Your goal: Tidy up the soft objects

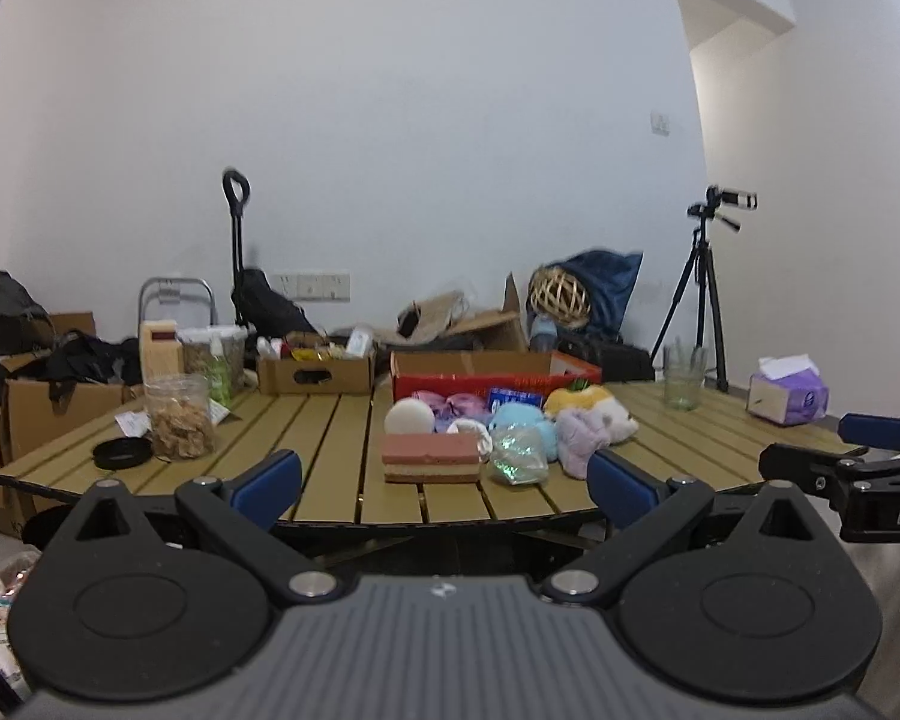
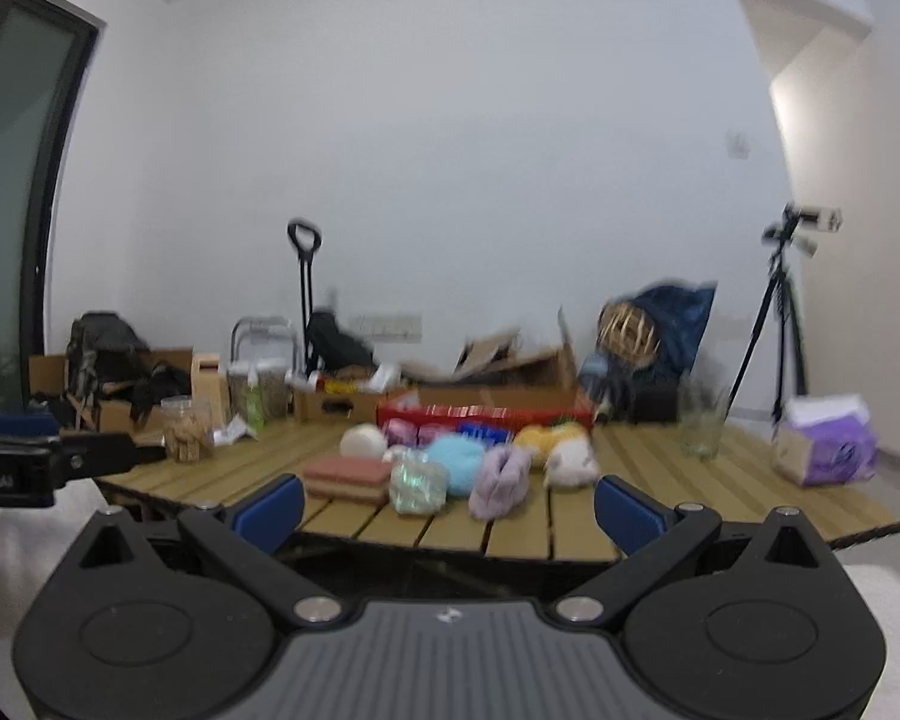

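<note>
A pile of soft things lies mid-table in front of a red cardboard box (image 1: 492, 378): a pink layered sponge (image 1: 431, 457), a white ball (image 1: 410, 418), a blue plush (image 1: 525, 418), a shiny clear pouch (image 1: 517, 455), a lilac plush (image 1: 579, 435) and a yellow-white plush (image 1: 594, 405). My left gripper (image 1: 444, 483) is open and empty, short of the table's near edge. My right gripper (image 2: 447, 504) is open and empty too, also before the edge, facing the sponge (image 2: 348, 477), pouch (image 2: 417, 483), blue plush (image 2: 459, 459) and lilac plush (image 2: 501, 477). The right gripper also shows at the right edge of the left wrist view (image 1: 858, 450).
On the slatted wooden table (image 1: 330, 438) stand a jar of snacks (image 1: 180, 417) with a black lid (image 1: 122, 452) beside it, a glass (image 1: 684, 378) and a purple tissue pack (image 1: 789, 393). Boxes, bags and a tripod (image 1: 699, 300) stand behind the table.
</note>
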A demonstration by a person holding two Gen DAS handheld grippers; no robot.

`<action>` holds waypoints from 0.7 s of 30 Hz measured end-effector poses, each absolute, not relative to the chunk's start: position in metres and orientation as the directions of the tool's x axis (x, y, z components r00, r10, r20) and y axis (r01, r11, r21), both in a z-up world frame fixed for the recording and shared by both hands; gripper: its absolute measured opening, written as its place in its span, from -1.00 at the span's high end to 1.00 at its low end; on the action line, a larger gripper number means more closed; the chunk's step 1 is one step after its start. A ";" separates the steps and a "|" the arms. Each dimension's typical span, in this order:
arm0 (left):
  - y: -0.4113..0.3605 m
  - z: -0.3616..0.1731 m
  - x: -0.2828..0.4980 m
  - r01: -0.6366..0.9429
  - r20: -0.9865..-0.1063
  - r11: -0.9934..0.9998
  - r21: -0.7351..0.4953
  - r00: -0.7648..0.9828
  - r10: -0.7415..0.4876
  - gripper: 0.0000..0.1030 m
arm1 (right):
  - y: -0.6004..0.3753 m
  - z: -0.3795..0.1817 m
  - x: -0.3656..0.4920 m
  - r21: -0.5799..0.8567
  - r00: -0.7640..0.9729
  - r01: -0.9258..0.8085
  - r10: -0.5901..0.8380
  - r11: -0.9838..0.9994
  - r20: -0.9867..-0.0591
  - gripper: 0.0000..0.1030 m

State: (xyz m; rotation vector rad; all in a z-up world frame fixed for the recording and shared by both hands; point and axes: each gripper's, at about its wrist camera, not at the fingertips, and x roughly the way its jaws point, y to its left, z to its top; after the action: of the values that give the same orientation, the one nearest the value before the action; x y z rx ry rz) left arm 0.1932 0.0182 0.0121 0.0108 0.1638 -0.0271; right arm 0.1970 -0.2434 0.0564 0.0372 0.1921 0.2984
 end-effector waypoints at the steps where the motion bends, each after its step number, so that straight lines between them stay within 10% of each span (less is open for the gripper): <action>1: 0.018 0.012 0.207 0.027 -0.180 1.000 0.013 0.983 -0.024 -1.00 | -0.243 0.055 0.209 0.080 0.932 -0.294 0.304 0.953 -0.196 -1.00; 13: 0.046 0.013 0.358 0.048 -0.338 0.994 -0.096 0.938 -0.078 -0.97 | -0.227 0.041 0.339 0.182 0.877 -0.349 0.388 0.919 -0.283 -0.90; 15: 0.053 0.012 0.384 0.061 -0.336 0.991 -0.118 0.937 -0.097 -0.71 | -0.217 0.037 0.361 0.209 0.846 -0.392 0.441 0.896 -0.301 -0.78; 20: 0.072 -0.012 0.453 0.080 -0.417 0.990 -0.115 0.901 -0.121 -0.13 | -0.181 0.010 0.428 0.350 0.720 -0.453 0.568 0.820 -0.398 0.66; 21: 0.079 -0.018 0.466 0.067 -0.438 0.988 -0.140 0.891 -0.123 -0.07 | -0.174 0.004 0.440 0.392 0.700 -0.445 0.585 0.806 -0.409 0.70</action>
State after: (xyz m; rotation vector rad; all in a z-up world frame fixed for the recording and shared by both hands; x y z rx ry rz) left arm 0.4662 0.0786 -0.0175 -0.1227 0.4621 -0.0990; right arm 0.4397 -0.1735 0.0038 0.2732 0.5467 0.5815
